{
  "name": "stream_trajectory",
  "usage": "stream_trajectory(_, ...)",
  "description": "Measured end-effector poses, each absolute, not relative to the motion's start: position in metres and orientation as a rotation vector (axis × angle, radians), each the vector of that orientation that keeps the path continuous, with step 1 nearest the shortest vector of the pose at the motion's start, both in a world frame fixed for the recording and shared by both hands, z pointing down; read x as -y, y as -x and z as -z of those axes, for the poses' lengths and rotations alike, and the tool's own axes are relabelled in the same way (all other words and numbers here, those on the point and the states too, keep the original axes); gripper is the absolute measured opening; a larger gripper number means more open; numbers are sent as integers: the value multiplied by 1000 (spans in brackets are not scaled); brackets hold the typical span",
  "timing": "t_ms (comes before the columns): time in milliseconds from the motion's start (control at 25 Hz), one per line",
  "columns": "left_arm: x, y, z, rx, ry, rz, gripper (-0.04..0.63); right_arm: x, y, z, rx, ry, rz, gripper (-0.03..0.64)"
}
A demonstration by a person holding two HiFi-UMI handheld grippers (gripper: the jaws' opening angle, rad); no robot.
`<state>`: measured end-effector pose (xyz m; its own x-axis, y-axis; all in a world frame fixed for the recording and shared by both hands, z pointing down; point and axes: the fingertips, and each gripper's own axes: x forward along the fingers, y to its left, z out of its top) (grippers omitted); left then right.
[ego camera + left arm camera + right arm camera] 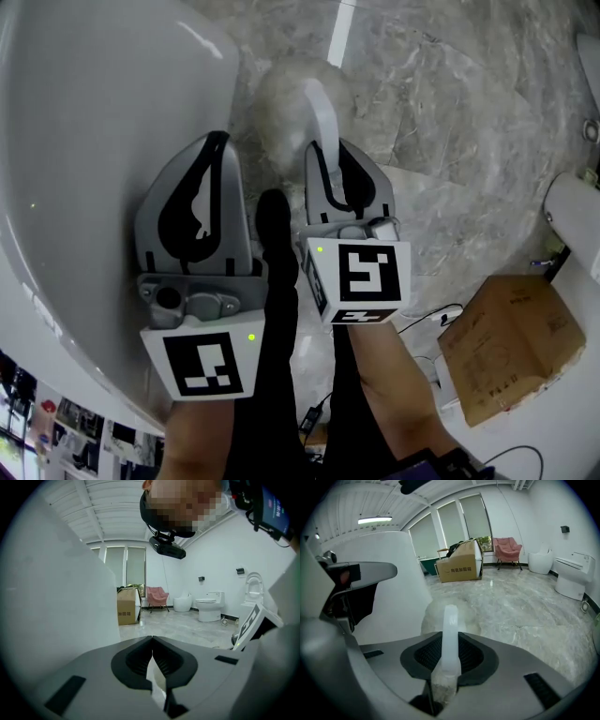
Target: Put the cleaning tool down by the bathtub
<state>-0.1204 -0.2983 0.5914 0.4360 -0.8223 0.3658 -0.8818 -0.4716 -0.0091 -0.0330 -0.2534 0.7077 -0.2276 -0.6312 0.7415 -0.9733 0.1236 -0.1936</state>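
Note:
The cleaning tool has a white plastic handle (322, 111) and a pale puffy scrubbing head (284, 98) that hangs just above the marble floor beside the bathtub (84, 141). My right gripper (326, 150) is shut on the handle, which stands up between its jaws in the right gripper view as the handle (450, 630), with the head (433, 617) beyond it. My left gripper (218, 141) hangs close against the tub's white outer wall (56, 597). Its jaws meet at the tips with nothing held, as the left gripper (152, 639) shows in its own view.
A cardboard box (511, 347) and cables (427, 319) lie on the floor at the right, by a white fixture (574, 202). Farther off stand another box (459, 566), a pink chair (507, 548) and a toilet (574, 581). Grey marble floor (450, 103) stretches ahead.

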Motion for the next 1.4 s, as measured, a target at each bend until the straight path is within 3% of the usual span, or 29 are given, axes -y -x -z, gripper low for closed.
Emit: stream_trajectory(1400, 291, 125, -661, 1497, -2469, -537, 15, 256, 58, -838, 1913, -1475, -963, 98)
